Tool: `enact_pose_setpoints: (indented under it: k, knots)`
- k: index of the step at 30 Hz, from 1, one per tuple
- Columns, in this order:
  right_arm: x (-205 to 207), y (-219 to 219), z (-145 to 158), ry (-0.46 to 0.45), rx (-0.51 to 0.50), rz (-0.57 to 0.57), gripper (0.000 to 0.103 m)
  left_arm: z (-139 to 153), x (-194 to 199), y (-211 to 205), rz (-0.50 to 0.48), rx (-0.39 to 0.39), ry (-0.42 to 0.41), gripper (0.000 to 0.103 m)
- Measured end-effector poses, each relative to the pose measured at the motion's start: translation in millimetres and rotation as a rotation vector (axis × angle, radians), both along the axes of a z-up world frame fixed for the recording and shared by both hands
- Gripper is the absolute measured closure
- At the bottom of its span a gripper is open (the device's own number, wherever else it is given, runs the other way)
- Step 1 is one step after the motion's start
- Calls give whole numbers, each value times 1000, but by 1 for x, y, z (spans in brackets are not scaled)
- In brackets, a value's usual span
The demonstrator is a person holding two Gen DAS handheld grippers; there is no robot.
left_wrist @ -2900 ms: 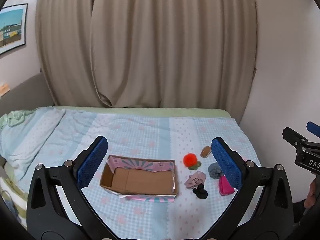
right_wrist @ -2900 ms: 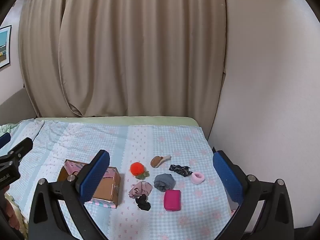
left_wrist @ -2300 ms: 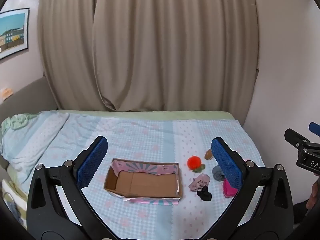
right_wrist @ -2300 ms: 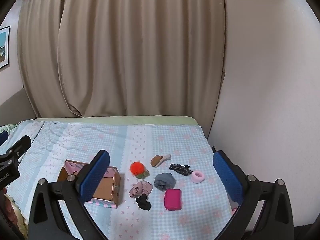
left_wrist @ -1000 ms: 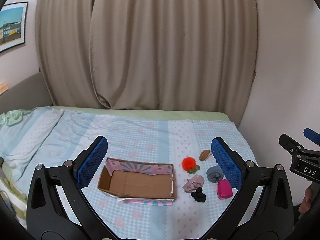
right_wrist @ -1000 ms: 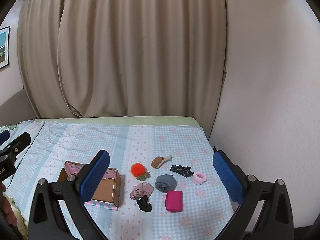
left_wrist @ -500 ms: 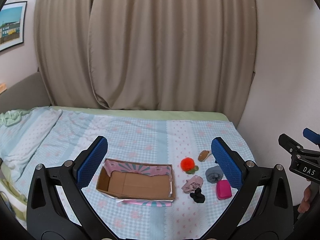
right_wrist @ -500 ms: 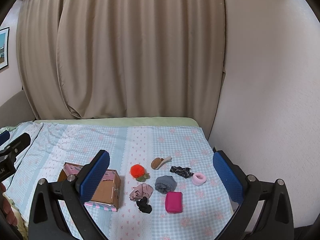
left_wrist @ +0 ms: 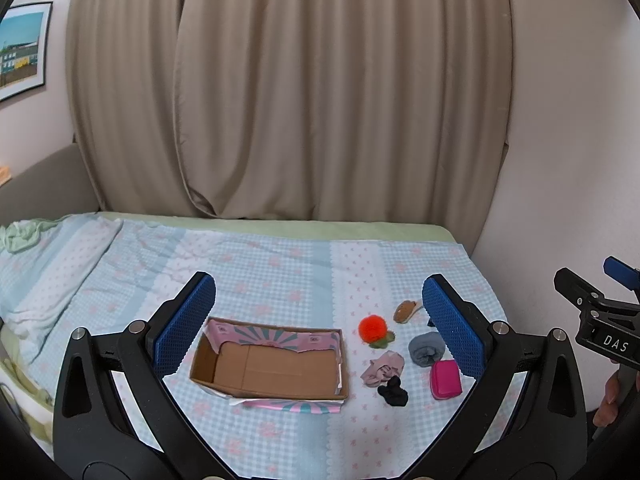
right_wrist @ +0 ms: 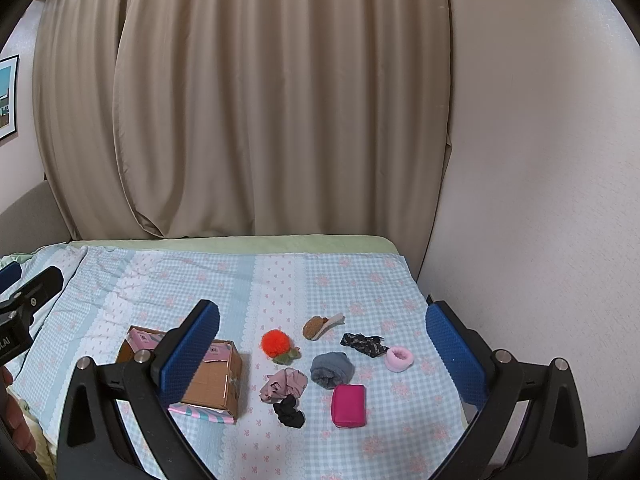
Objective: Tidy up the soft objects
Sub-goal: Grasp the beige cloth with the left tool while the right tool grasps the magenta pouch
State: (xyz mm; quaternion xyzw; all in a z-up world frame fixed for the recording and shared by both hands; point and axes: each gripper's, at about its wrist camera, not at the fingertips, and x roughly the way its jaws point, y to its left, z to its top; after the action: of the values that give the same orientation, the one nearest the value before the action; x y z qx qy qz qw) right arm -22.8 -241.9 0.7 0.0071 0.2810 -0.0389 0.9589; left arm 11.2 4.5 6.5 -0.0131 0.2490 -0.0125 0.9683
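Observation:
An open, empty cardboard box lies on the bed; it also shows in the right wrist view. To its right lie several soft things: an orange pompom, a brown plush, a grey rolled sock, a magenta pouch, a pink crumpled cloth, a black scrunchie, a dark patterned scrunchie and a pink scrunchie. My left gripper is open and empty, high above the box. My right gripper is open and empty, high above the soft things.
The bed has a blue checked cover with rumpled bedding at the left. Beige curtains hang behind and a white wall runs along the bed's right side. A framed picture hangs at the left.
Both views have shifted only slightly as the hand-held grippers drift. Nothing on the bed has moved, and both grippers stay open.

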Motion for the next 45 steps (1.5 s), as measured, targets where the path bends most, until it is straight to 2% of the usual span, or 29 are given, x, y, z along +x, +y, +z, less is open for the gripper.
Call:
enact_pose_setpoints:
  k: [11,15,19,26,34,40,45]
  knots:
    - [9,2,0,1,-2,-9,0,-1,5,-3,-7,-1,11,1]
    - [13,-4,-8,40,9,-39,0,-10,20,-8,-40,-7,59,1]
    - [24,-18,-32,107,15,-58,0,-36,43,-22,-84,-21,136,1]
    - [52,-63,-111,253,25,-36,0,-110,90,-79,-120,-16,308,1]
    - [95,-104,-220,433,71,17,0,-221,155,-146,-149,-4,519,1]
    - [124,-112,-297,563,139,22,0,-301,194,-174,-169,21,679,4]
    - [140,-105,-347,649,163,29,0,-367,221,-187,-180,46,798,9]
